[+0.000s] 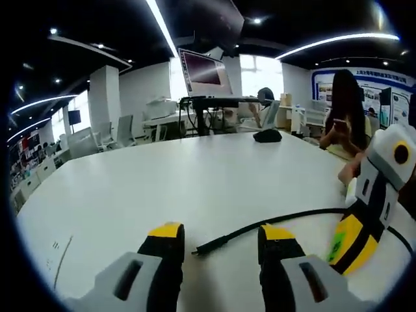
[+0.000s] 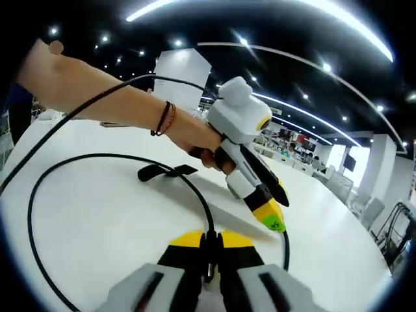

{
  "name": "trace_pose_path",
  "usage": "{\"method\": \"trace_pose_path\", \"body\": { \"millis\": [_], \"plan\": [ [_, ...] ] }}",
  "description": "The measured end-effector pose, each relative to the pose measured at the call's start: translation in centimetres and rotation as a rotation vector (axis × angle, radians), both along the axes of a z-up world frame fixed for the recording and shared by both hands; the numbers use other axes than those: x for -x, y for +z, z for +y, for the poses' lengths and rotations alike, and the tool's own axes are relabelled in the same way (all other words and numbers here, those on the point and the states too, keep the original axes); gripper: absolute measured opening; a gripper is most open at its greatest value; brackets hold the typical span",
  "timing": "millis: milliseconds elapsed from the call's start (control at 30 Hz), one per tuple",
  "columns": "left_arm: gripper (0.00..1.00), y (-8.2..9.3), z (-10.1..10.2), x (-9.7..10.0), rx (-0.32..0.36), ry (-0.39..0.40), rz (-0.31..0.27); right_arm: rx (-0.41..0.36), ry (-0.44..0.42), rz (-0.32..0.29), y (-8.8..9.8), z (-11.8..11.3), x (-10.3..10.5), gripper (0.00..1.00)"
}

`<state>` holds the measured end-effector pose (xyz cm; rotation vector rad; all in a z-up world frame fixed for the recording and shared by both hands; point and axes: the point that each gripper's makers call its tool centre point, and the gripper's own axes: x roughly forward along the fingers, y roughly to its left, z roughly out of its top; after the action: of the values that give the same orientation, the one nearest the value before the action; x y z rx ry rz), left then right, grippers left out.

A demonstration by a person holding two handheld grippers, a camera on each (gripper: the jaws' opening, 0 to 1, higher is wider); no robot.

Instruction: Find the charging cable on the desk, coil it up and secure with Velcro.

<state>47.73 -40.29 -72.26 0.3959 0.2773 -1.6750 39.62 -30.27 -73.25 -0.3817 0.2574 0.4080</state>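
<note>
Right hand-held gripper [image 2: 209, 244] pinches cable [image 2: 39, 195]; left hand-held gripper [image 1: 221, 235] released over plug end [image 1: 209, 246]. Should grab near plug, keep loops even.

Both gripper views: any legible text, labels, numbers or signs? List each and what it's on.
Nothing reads clearly.
Blue wall board: white characters, too blurred to read.
Green sticker on the left gripper's yellow tip: a dark mark, perhaps a digit, too small to tell.
Green sticker on the right gripper: mark unreadable.
Monitor: dim image, no readable text.
Small marks on the white table: illegible.
</note>
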Motion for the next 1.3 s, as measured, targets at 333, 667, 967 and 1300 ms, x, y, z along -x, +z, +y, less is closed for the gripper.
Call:
{"method": "trace_pose_path", "body": {
  "millis": [333, 667, 967, 1300],
  "plan": [
    [0.45, -0.4, -0.6, 0.3, -0.016, -0.034, 0.032, -0.004, -0.001, -0.001, 0.2, -0.3, 0.0, 0.10],
    [0.35, -0.9, -0.5, 0.0, -0.035, -0.028, 0.038, -0.002, -0.002, -0.002, 0.2, -0.3, 0.2, 0.10],
    [0.23, -1.0, -0.5, -0.1, -0.078, -0.032, -0.001, -0.003, -0.004, -0.002, 0.1, -0.3, 0.0, 0.10],
    [0.12, -1.0, 0.1, 0.0, -0.154, -0.064, -0.087, 0.000, -0.006, -0.002, 0.2, -0.3, -0.2, 0.10]
  ]
}}
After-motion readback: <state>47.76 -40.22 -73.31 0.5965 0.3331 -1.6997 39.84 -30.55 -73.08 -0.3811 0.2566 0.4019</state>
